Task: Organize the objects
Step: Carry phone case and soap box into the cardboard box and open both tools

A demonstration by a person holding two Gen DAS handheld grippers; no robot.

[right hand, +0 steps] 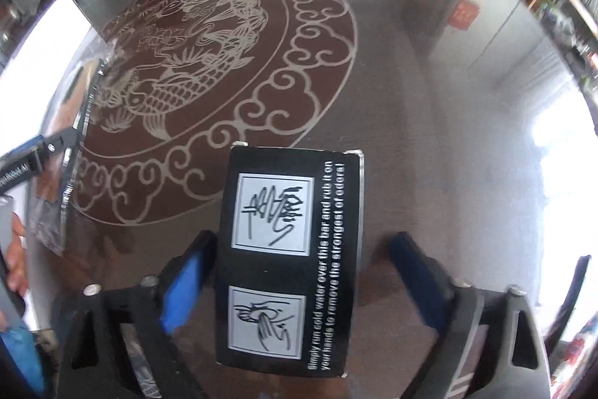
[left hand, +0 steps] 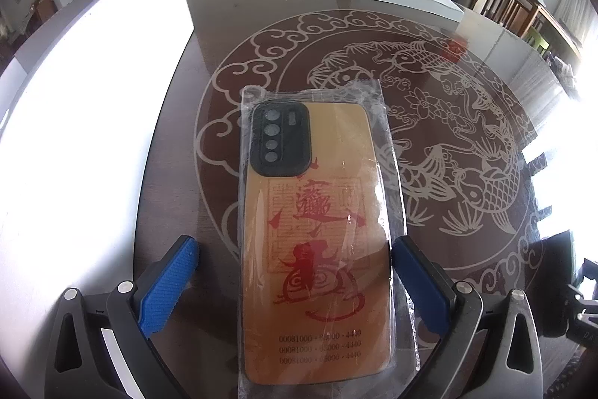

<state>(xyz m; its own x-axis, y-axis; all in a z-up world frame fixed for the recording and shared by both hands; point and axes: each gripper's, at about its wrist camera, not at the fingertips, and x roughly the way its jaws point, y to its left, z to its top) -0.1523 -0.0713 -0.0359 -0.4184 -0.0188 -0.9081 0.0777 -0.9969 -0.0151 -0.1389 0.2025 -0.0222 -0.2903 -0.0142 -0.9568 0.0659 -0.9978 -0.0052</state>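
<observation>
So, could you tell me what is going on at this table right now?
A person is sorting small items with a gripper in each hand. The left gripper sits open around a bagged phone case; its right finger is at the bag's edge, and the left finger stands clear. The right gripper is open around a black box, its left finger close against the box's side. Both items appear to lie on the glass table, beside its fish emblem.

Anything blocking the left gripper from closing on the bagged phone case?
Nothing visible. The phone case lies between the open left gripper fingers; only its clear plastic bag separates pads from case.
</observation>
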